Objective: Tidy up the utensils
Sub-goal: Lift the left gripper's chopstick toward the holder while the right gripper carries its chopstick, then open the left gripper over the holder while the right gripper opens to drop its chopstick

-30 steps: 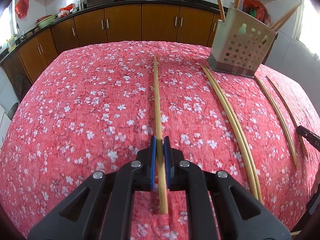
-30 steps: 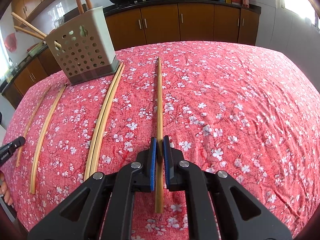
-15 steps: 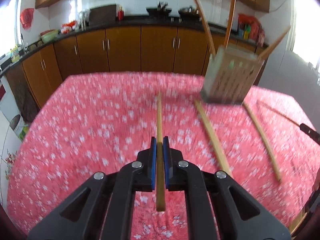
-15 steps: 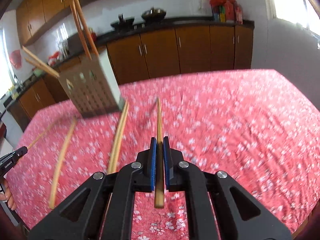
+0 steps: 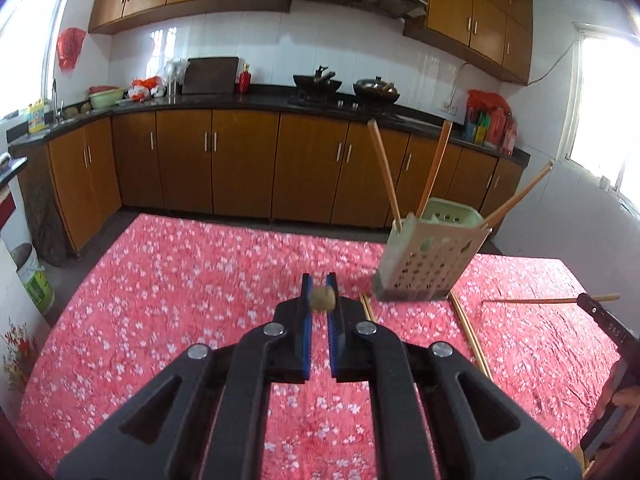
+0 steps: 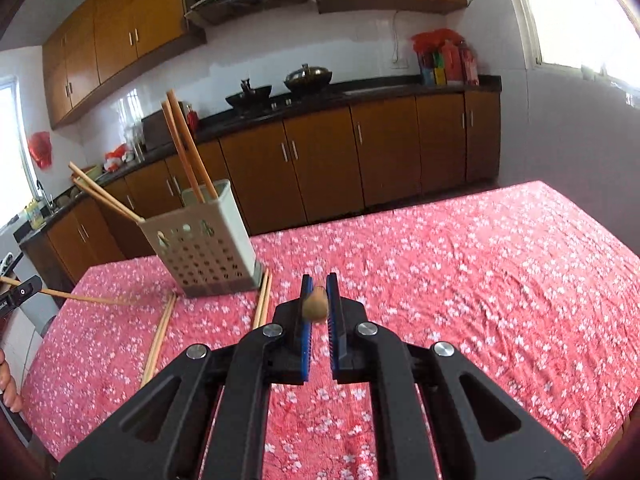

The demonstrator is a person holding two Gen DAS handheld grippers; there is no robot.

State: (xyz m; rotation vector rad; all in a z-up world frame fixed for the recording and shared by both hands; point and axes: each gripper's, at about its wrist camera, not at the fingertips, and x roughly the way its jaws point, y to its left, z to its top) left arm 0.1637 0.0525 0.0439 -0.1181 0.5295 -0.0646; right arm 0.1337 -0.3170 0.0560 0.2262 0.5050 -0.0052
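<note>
My left gripper (image 5: 319,292) is shut on a bamboo chopstick (image 5: 323,299), seen end-on, held above the red floral tablecloth (image 5: 180,300). My right gripper (image 6: 319,296) is shut on another chopstick (image 6: 315,308), also end-on and lifted. The perforated beige utensil holder (image 5: 428,258) stands at the table's far side with several chopsticks (image 5: 384,172) sticking out; it also shows in the right wrist view (image 6: 204,244). Loose chopsticks lie by its base (image 5: 470,332) (image 6: 262,300) (image 6: 158,336). The chopstick in the other gripper shows sideways at each view's edge (image 5: 532,301) (image 6: 80,298).
Brown kitchen cabinets (image 5: 240,168) and a dark counter with woks (image 5: 316,80) run behind the table. The table's far edge (image 5: 240,226) drops to the floor. A hand (image 6: 10,392) shows at the left border.
Both grippers have lifted their chopsticks off the cloth and tilted up, so each chopstick now points away end-on. The views rose from the tabletop to the kitchen.
</note>
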